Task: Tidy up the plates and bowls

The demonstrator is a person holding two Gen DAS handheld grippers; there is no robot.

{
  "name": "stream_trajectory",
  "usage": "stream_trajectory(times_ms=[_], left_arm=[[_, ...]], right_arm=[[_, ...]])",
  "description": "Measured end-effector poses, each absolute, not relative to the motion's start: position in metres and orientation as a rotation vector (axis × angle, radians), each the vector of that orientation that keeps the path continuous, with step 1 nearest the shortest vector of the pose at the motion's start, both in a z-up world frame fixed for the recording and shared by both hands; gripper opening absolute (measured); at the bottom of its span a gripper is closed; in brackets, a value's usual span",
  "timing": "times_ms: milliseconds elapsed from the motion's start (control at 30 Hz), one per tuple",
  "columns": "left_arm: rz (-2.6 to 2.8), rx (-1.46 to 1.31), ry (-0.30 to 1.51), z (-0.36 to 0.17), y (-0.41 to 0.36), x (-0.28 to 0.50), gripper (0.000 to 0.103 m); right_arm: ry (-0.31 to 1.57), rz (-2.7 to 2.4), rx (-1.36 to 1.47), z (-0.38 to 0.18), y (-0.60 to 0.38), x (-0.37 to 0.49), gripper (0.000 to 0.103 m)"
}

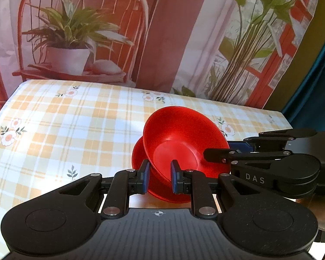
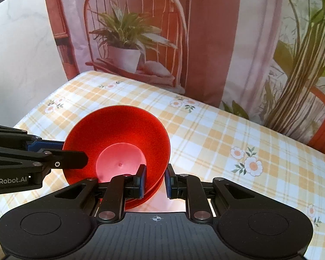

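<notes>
Both grippers pinch the same red bowl [image 1: 179, 138] by opposite sides of its rim, holding it tilted over the checked bench [image 1: 54, 130]. The left gripper [image 1: 160, 178] has its fingers clenched on the near rim; the right gripper [image 2: 155, 181] grasps the other edge the same way. A second red dish [image 1: 138, 158] shows just under the bowl, though whether it is nested with it or lying on the cloth I cannot tell. With thin rim grips, any uneven pull between the hands could twist the bowl free or let the lower piece drop.
</notes>
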State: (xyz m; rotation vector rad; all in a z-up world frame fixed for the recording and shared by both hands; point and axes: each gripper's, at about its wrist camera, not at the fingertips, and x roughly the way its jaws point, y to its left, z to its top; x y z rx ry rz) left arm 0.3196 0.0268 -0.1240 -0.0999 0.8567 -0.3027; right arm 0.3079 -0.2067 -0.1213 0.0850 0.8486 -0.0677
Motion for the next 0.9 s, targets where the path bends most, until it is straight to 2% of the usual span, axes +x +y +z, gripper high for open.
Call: stream_trajectory(times_ms=[900], left_arm=[[-0.292, -0.111, 0.894, -0.137, 0.033, 0.321, 0.021]], right_arm=[[0.869, -0.036, 0.034, -0.126, -0.194, 0.311, 0.021]])
